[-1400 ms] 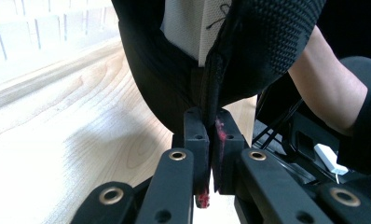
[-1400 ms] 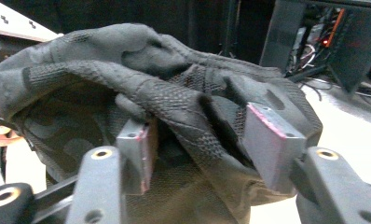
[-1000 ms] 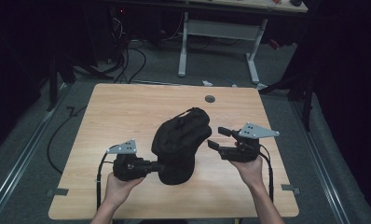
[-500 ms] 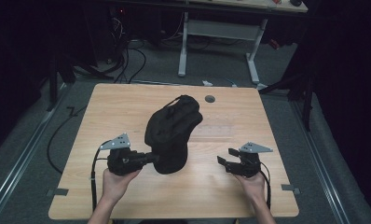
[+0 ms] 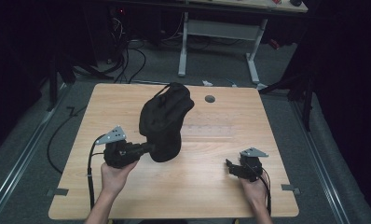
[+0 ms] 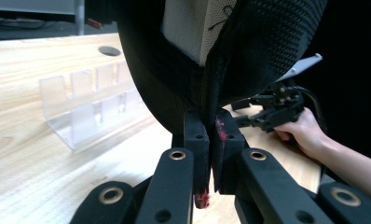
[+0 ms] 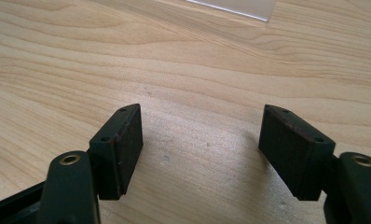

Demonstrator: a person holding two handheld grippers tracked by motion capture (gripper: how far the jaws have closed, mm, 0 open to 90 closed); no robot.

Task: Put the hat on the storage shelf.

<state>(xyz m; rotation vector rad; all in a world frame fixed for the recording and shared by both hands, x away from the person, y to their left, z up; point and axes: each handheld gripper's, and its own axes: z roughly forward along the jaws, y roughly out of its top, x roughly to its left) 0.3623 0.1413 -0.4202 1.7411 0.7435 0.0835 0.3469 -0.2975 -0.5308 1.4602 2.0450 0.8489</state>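
one claw, left gripper (image 6: 210, 154), clamped on black fabric backpack's (image 5: 162, 122) lower edge, lifting; right gripper (image 7: 202, 154) wide, empty; next, grab opposite edge.

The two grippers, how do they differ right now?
The left gripper is shut on the black bag, its jaws pinching the fabric edge; the right gripper is open, jaws wide apart with nothing between them. The left gripper holds the bag up off the wooden table, while the right gripper sits low over bare wood. Both have black jaws and a grey plate.
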